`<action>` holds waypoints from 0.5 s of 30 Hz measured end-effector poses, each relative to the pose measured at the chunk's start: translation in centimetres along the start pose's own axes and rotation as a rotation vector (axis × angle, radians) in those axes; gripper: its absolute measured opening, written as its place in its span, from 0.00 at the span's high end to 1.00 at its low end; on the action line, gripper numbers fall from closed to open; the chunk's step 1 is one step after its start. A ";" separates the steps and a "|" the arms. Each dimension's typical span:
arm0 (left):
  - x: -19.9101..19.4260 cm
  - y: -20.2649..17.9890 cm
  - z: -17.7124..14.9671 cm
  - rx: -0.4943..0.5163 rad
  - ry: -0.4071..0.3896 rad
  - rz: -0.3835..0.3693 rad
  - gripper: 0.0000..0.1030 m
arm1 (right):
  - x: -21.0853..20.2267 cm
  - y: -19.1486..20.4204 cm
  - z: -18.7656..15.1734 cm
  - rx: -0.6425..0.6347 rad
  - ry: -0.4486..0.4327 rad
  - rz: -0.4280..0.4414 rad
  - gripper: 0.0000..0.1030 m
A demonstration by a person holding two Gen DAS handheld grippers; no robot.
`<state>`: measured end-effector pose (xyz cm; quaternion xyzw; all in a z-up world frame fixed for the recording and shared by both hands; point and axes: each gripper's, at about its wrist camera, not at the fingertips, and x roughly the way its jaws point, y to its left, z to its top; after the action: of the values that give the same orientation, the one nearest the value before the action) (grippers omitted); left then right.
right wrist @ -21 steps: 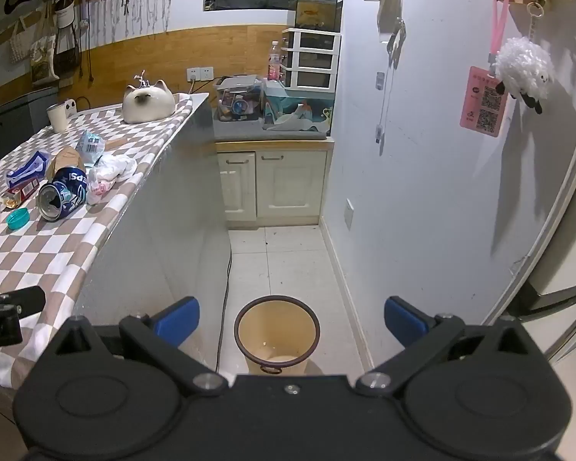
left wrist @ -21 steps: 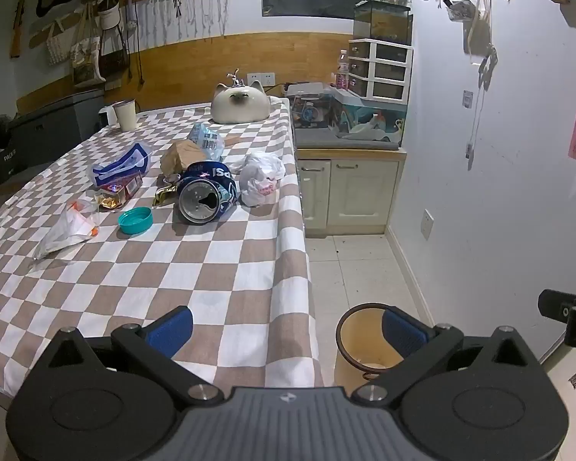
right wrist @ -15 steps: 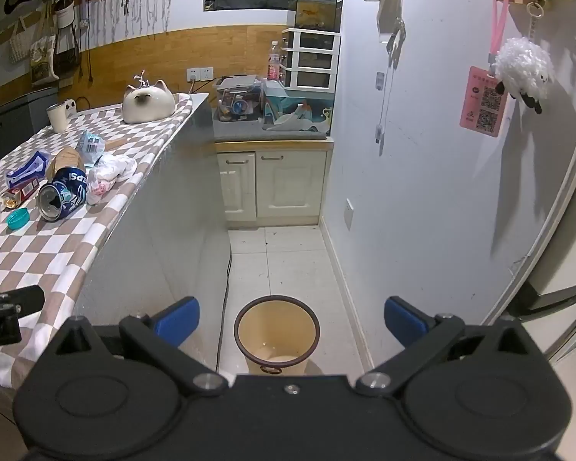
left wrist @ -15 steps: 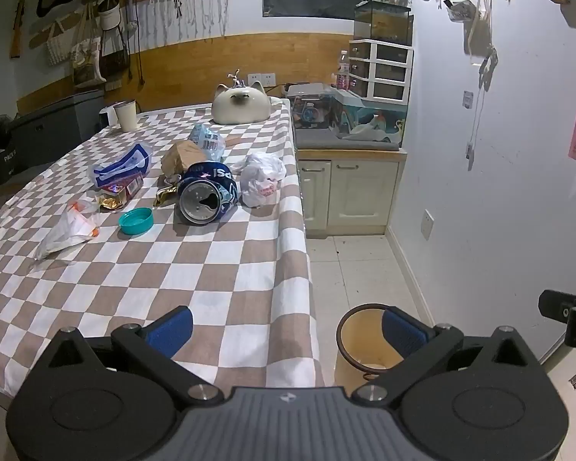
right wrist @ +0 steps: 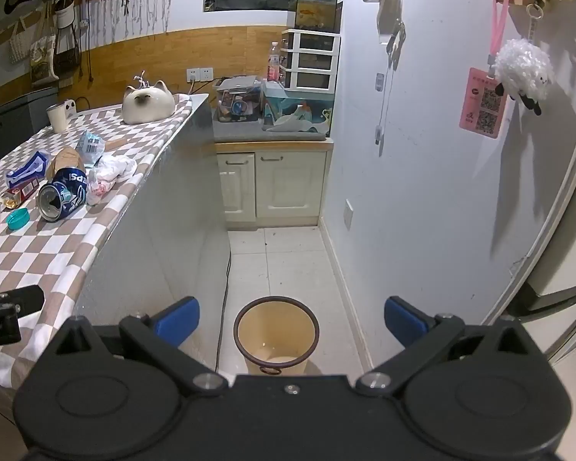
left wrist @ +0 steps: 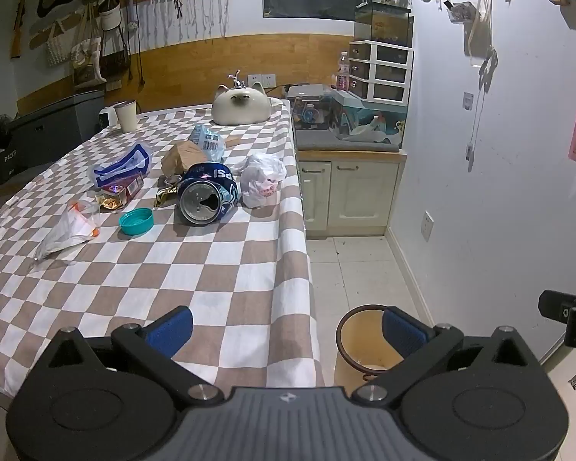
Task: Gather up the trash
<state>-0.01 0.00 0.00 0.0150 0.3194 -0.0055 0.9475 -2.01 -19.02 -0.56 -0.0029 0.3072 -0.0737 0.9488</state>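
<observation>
The left gripper (left wrist: 286, 324) hangs over the near end of the table (left wrist: 226, 280), jaws spread wide with nothing between them; its right finger (left wrist: 403, 332) covers part of the bin (left wrist: 355, 345), so only the left of the rim and some inner wall show there. The right gripper (right wrist: 290, 320) is likewise fully open and empty, above the floor, and from it the bin (right wrist: 276, 330) is seen whole apart from its base, cut off by the gripper body. The bin stands upright on the tiles just beside the table's edge, mouth up.

The trash lies in a cluster on the checked cloth, well apart from both grippers. The can (left wrist: 207, 196) lies on its side, long axis running away from the left camera, its opened top facing that camera; the letters "PSI" read upside down on its blue side. Just right of it sits a crumpled white bag (left wrist: 261, 182) with red print too small to read. Behind it lie a brown paper wad (left wrist: 182, 157) and a pale wrapper (left wrist: 209, 142), its label illegible. To the left are a blue-white packet (left wrist: 121, 163), a red box (left wrist: 123, 192), a teal lid (left wrist: 136, 221) with its hollow up, and a clear bag (left wrist: 67, 230). A gold scrap (left wrist: 165, 194) is half hidden by the can.

On the far left a dark box reads "PACK" (left wrist: 9, 157), the rest cut off.
</observation>
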 end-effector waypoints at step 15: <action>0.0 0.0 0.0 -0.001 -0.001 -0.001 0.00 | -0.2 0.2 0.2 -0.005 -0.003 0.000 0.00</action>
<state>-0.02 0.00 0.01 0.0145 0.3190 -0.0056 0.9476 -2.02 -18.85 -0.33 -0.0055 0.3058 -0.0731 0.9493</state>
